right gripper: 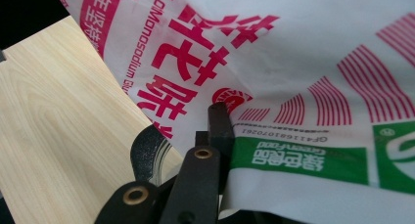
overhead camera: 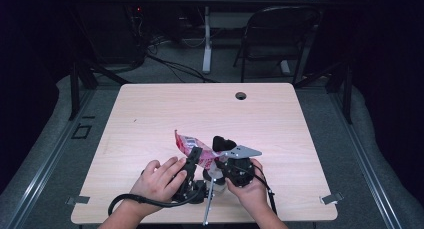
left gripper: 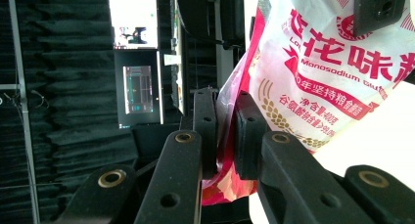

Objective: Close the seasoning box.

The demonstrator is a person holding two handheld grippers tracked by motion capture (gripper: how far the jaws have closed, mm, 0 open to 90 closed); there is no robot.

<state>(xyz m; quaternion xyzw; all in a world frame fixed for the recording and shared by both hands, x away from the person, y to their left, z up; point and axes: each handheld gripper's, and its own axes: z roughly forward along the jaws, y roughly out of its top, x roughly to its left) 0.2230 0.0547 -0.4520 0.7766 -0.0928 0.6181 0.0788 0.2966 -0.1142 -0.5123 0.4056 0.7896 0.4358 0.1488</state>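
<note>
Left gripper (left gripper: 225,131) pinches the seasoning bag (left gripper: 323,72) at its red bottom edge; right gripper (right gripper: 220,136) is clamped on the bag's other end. Bag held above the table (overhead camera: 150,114), near the front edge. Judgement: keep both 2 grips firm, pull apart evenly. Bag: white-red film, green label, crinkled.

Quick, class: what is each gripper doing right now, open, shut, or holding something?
Left gripper: shut on the red-and-white bag.
Right gripper: shut on the same bag.

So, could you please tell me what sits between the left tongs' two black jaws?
The red edge of the white-and-red packet, pinched by the left tongs, as the left gripper view shows.
</note>
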